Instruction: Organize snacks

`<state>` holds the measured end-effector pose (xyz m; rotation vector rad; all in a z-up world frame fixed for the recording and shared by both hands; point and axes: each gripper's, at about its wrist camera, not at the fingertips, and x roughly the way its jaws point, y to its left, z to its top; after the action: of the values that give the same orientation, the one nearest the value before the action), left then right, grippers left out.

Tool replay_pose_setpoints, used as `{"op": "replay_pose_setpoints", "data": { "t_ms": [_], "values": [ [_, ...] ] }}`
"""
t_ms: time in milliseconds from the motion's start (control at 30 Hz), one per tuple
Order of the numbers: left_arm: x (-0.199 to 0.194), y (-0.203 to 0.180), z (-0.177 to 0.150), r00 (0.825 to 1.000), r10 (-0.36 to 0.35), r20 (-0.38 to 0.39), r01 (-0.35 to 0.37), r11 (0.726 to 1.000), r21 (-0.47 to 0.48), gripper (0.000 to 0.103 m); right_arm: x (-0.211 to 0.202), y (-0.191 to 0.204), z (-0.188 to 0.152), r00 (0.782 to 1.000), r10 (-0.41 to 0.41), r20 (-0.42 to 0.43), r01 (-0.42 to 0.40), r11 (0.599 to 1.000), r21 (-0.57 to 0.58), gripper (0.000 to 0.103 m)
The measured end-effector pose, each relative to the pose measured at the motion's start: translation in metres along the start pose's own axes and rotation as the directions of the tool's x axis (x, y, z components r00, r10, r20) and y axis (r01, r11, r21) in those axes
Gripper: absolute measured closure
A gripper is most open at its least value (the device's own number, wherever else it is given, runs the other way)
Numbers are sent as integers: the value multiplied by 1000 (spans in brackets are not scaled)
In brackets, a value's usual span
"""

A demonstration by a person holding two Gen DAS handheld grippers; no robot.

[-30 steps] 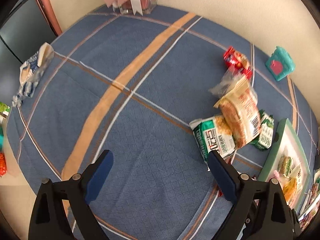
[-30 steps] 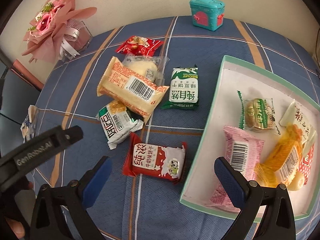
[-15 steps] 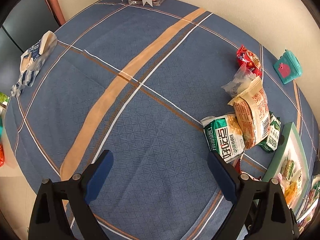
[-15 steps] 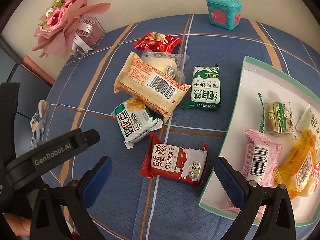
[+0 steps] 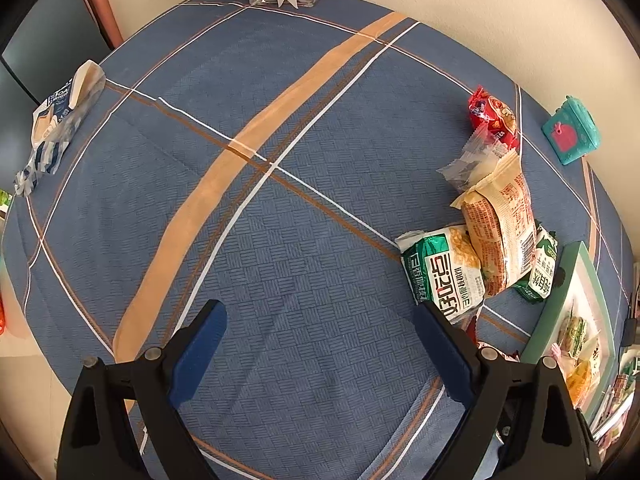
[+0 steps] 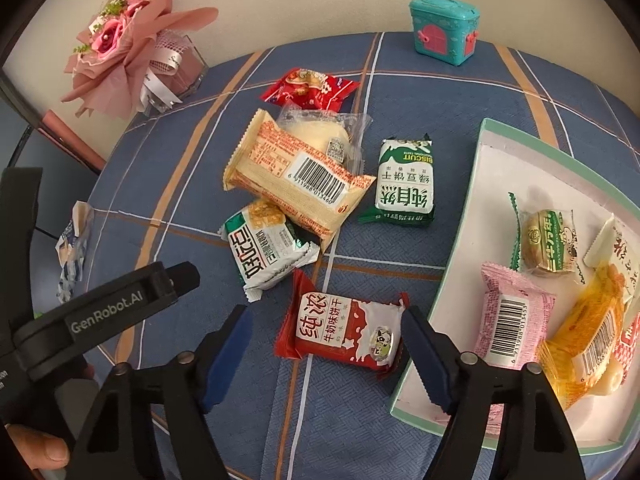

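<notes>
Right gripper point(image 6: 326, 334) mine, pointing down over red milk-biscuit packet point(image 6: 344, 330); jaws just been closing, packet between blue pads, pads not yet pressing it. Packet flat on blue plaid cloth point(image 6: 340, 420), just beside green-rimmed tray point(image 6: 460, 240) holding several snacks. Left gripper point(image 5: 320, 330) spread wide, nothing between fingers, over bare cloth; green-white packet point(image 5: 444, 276) near its right finger.

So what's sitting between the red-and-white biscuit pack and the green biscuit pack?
Nothing: in the right wrist view only bare blue tablecloth separates the red-and-white biscuit pack from the green biscuit pack.
</notes>
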<state>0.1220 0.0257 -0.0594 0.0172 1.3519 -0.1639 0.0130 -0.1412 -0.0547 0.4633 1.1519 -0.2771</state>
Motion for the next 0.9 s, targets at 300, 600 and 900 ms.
{"op": "replay_pose_setpoints", "data": {
  "t_ms": [300,600,900],
  "values": [
    [6,-2,1,1000,1,-12,-1,1000,4,8,20,2,-1,997,-67,-48,66,998,-18,28],
    [9,-1,5,1000,11,-11,-11,1000,6,8,32,17,-1,990,-137,-44,135,989,-62,27],
    [7,-9,6,1000,22,-8,-21,999,29,8,45,21,2,984,-169,-55,165,983,-82,29]
  ]
}}
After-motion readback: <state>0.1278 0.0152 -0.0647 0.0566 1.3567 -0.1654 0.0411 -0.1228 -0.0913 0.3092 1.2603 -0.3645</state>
